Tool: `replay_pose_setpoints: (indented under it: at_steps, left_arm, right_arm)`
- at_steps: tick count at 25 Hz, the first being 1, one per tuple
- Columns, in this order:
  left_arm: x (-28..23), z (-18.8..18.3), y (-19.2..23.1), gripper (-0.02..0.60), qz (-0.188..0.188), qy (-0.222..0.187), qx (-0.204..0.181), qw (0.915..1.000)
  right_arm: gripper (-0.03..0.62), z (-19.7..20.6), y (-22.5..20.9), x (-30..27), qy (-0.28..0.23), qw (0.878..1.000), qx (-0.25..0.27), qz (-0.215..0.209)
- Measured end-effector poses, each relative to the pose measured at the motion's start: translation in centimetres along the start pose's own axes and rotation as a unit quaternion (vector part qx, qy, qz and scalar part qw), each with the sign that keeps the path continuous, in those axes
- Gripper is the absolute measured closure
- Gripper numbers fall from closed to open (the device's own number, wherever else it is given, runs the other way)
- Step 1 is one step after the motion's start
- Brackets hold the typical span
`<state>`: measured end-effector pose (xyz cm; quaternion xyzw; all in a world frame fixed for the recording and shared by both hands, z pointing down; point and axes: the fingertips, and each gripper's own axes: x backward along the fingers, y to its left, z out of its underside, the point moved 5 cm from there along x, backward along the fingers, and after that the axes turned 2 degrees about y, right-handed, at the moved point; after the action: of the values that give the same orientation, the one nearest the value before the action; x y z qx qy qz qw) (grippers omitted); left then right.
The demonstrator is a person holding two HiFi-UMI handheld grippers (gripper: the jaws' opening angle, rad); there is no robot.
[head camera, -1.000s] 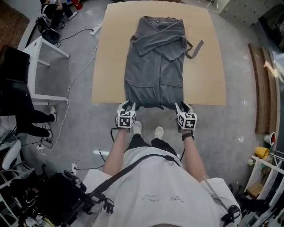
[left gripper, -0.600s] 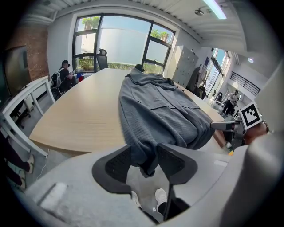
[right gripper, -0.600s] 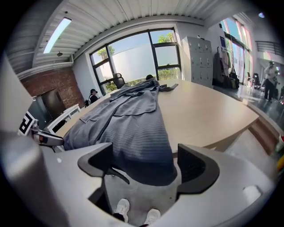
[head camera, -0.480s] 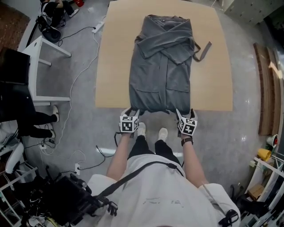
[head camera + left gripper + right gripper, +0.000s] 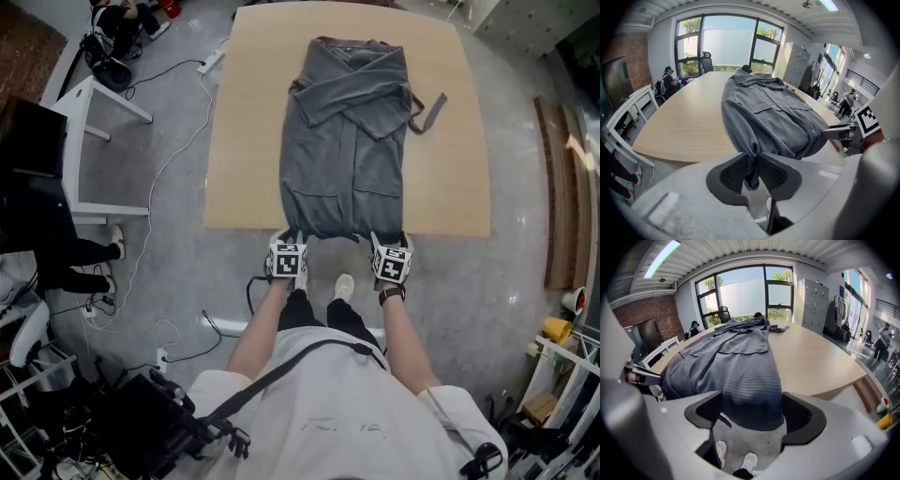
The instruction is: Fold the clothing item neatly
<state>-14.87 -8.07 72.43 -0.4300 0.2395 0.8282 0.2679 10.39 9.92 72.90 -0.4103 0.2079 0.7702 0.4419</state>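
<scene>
Seen from the head view: grey robe point(image 5: 344, 155) laid lengthwise down the table point(image 5: 248, 141) middle, sleeves crossed over the chest, hem point(image 5: 328, 232) spilling over the table's near edge, loose belt point(image 5: 429, 111) on the table just right of the robe

Only in the left gripper view: left gripper point(image 5: 753, 164) narrow, jaws just closed in, pads pinching the hem's left corner below the table edge; beyond the table's far end, tall windows point(image 5: 726, 44) and a seated person point(image 5: 669, 79)

Only in the right gripper view: right gripper point(image 5: 752, 411) wide, jaws just opened, hem's right corner hanging between them without either pad pressing it; white shoes point(image 5: 749, 460) on the floor under the table edge
</scene>
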Motion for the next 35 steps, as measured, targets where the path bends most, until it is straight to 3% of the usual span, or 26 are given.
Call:
replay_pose_setpoints:
  at_steps: [2, 3, 4, 6, 11, 15, 19, 26, 35]
  left_arm:
    - [-0.2, -0.2, -1.1, 0.527, 0.022, 0.006, 0.005, 0.9997]
    - [-0.4, -0.2, -1.7, 0.534, 0.036, 0.01, 0.006, 0.9993]
    - [-0.5, -0.3, -2.3, 0.541, 0.051, 0.016, 0.005, 0.9986]
    - [-0.6, -0.4, -3.3, 0.546, 0.076, 0.028, 0.001, 0.9967]
    - [1.8, -0.5, -4.6, 0.549, 0.134, 0.011, 0.056, 0.9894]
    - [4.6, -0.4, -5.1, 0.551, 0.15, -0.017, 0.091, 0.9844]
    - [7.4, 0.1, -6.7, 0.551, 0.172, -0.04, 0.059, 0.9825]
    - [13.0, -0.5, -9.0, 0.551, 0.197, -0.113, 0.017, 0.9737]
    - [18.5, -5.9, -12.7, 0.551, 0.243, -0.208, 0.046, 0.9464]
  right_arm:
    - [0.272, 0.3, 0.6, 0.1, 0.007, 1.0, -0.003, -0.013]
    - [0.402, 0.3, 1.2, 0.1, 0.012, 1.0, -0.006, -0.027]
    - [0.475, 0.4, 1.9, 0.0, 0.016, 0.999, -0.008, -0.045]
    - [0.499, 0.4, 3.2, -0.2, 0.022, 0.996, -0.018, -0.081]
    - [0.517, -0.2, 4.5, 1.2, 0.022, 0.987, -0.053, -0.151]
    - [0.521, -1.1, 4.0, 4.4, 0.007, 0.983, -0.021, -0.184]
    - [0.523, -1.4, 4.2, 8.2, -0.011, 0.978, 0.019, -0.207]
    - [0.528, -1.5, 4.0, 14.0, -0.07, 0.965, 0.004, -0.253]
    - [0.536, -5.6, 2.1, 18.9, -0.132, 0.936, -0.012, -0.327]
